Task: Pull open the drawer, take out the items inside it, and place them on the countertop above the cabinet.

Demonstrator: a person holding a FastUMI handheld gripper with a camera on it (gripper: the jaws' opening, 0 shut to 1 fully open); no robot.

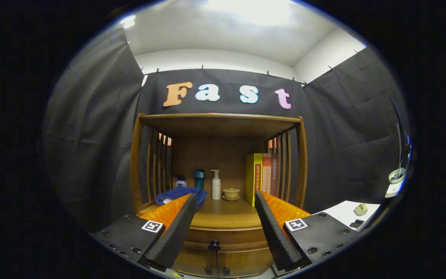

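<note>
My gripper [223, 201] hangs in front of the wooden cabinet [137, 162], its fingers spread wide and holding nothing. Between them, below the edge of the countertop [225, 217], I see the drawer [227, 237], closed, with its dark knob [214, 245] in the middle. On the countertop beyond my fingers lie a folded blue towel [178, 193], a small bottle [180, 182], a teal cup [199, 179], a white pump bottle [216, 185], a small bowl [231, 193] and upright books [263, 176].

The gripper [225, 201] has ribbed fingers on black screwed plates (each bearing a square fiducial marker).
</note>
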